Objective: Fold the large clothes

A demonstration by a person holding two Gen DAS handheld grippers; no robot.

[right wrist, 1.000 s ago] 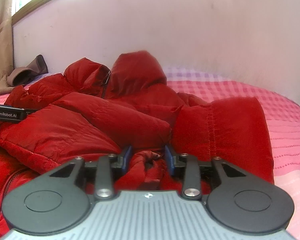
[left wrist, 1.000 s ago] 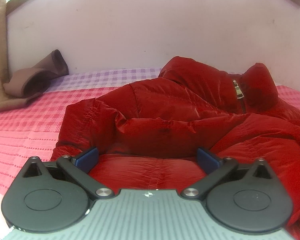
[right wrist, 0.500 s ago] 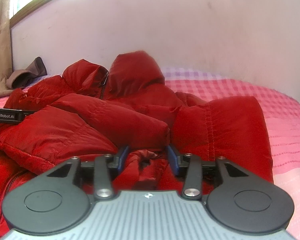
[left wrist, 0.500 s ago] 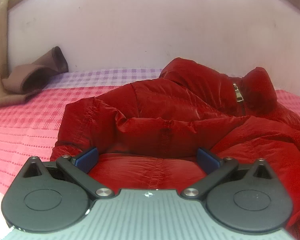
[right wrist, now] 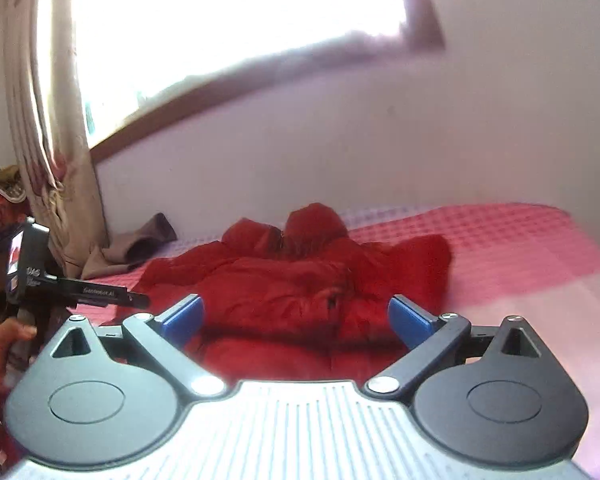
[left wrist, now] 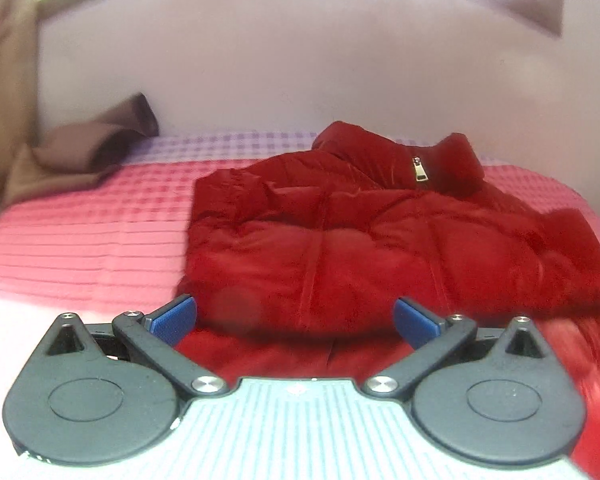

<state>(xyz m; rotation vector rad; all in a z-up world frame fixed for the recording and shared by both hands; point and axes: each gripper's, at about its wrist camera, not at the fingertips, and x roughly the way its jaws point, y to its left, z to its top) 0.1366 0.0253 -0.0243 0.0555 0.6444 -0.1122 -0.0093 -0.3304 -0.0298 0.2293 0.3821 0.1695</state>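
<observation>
Though the red jacket (left wrist: 380, 240) lay bundled on the bed (left wrist: 100, 232), its hem looked untidy. Both the left hand-held gripper (left wrist: 294, 318) and right hand-held gripper (right wrist: 296, 316) were spread wide, holding nothing; tidying probably remained.

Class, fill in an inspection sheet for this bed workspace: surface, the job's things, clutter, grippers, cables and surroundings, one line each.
Surface: bed with pink checked cover, lilac strip by the wall.
Job's things: red puffer jacket lying bunched on the cover, zipper pull near the collar.
Clutter: brown garment at the far corner.
Grippers: left gripper open, holding nothing; right gripper open, holding nothing.
Cables: nothing seen.
Surroundings: pale wall, bright window, patterned curtain.
</observation>
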